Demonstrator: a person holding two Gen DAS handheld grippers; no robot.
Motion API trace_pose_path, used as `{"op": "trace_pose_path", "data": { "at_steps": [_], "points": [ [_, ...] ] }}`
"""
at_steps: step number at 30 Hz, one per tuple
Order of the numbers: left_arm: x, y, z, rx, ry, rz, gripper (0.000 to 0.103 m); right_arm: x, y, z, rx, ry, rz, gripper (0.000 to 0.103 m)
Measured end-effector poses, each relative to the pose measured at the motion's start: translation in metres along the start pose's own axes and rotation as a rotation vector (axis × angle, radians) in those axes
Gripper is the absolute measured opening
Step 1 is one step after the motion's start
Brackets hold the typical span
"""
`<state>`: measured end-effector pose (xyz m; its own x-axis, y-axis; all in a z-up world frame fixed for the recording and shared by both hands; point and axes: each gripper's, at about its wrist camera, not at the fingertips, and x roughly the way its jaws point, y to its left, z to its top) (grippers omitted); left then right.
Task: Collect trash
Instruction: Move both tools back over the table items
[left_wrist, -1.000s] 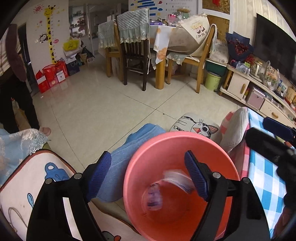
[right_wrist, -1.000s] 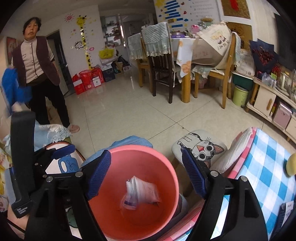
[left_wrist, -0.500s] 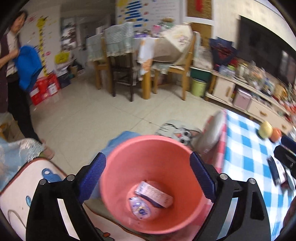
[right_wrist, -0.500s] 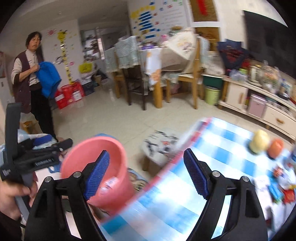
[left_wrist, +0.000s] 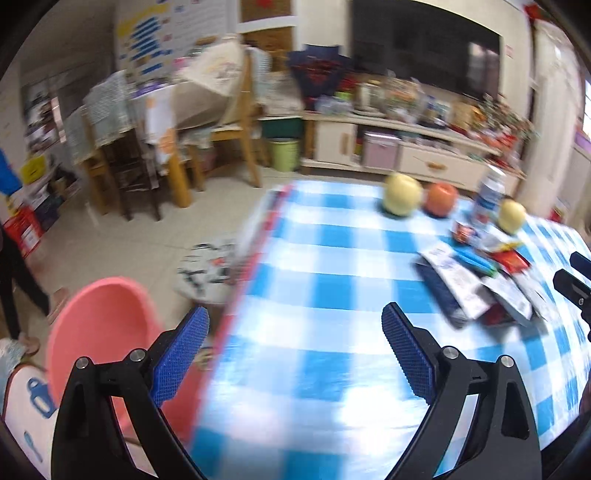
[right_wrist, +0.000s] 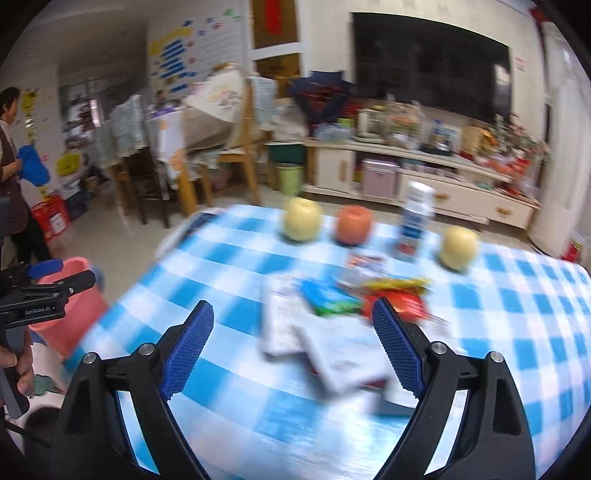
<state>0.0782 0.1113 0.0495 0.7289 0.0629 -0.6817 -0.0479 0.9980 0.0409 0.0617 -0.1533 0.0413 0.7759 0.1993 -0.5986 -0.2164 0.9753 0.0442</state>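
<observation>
A pile of wrappers and packets (right_wrist: 332, 332) lies on the blue-and-white checked tablecloth (right_wrist: 517, 332); it also shows at the right of the left wrist view (left_wrist: 476, 284). My right gripper (right_wrist: 291, 347) is open and empty, hovering just before the pile. My left gripper (left_wrist: 295, 354) is open and empty above the table's left edge. The pink bucket (left_wrist: 99, 325) stands on the floor left of the table, also seen in the right wrist view (right_wrist: 70, 314). Both views are motion-blurred.
Two yellow apples (right_wrist: 301, 219) (right_wrist: 460, 245), an orange fruit (right_wrist: 352, 225) and a white can (right_wrist: 415, 221) stand at the table's far side. A cat-print stool (left_wrist: 207, 266) sits by the table. A person (right_wrist: 14, 173) stands far left. Chairs and a cabinet lie beyond.
Both grippers swung right, away from the pink bucket and over the checked table. The wrapper pile came into view in front of the right gripper. Both stay open.
</observation>
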Motion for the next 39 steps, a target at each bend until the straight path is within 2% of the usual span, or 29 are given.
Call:
{"op": "trace_pose_path", "data": {
  "at_steps": [6, 12, 17, 19, 22, 28, 32, 34, 39],
  "points": [
    [0.041, -0.084, -0.003, 0.077, 0.039, -0.065, 0.094, 0.006, -0.072, -0.029, 0.037, 0.046, -0.067, 0.088],
    [0.090, -0.142, 0.016, 0.125, 0.063, -0.025, 0.094, 0.024, -0.117, -0.037, 0.130, 0.087, -0.051, 0.088],
    [0.131, -0.172, 0.034, 0.144, 0.087, 0.006, 0.094, 0.038, -0.126, -0.026, 0.126, 0.080, -0.021, 0.088],
    [0.143, -0.180, 0.035, 0.139, 0.106, 0.000, 0.094, 0.042, -0.127, -0.022, 0.121, 0.082, -0.014, 0.088],
    [0.147, -0.183, 0.036, 0.112, 0.074, -0.018, 0.095, 0.049, -0.131, -0.020, 0.128, 0.098, -0.007, 0.088],
    [0.150, -0.188, 0.038, 0.087, 0.077, -0.054, 0.095, 0.062, -0.130, -0.015, 0.108, 0.125, -0.020, 0.088],
    [0.155, -0.201, 0.030, 0.134, 0.115, -0.093, 0.095, 0.067, -0.132, -0.014, 0.107, 0.136, -0.027, 0.088],
    [0.156, -0.204, 0.027, 0.155, 0.115, -0.092, 0.095, 0.068, -0.132, -0.016, 0.106, 0.143, -0.032, 0.088],
    [0.153, -0.193, 0.025, 0.118, 0.138, -0.080, 0.095, 0.077, -0.136, -0.019, 0.116, 0.174, -0.038, 0.088]
  ]
}}
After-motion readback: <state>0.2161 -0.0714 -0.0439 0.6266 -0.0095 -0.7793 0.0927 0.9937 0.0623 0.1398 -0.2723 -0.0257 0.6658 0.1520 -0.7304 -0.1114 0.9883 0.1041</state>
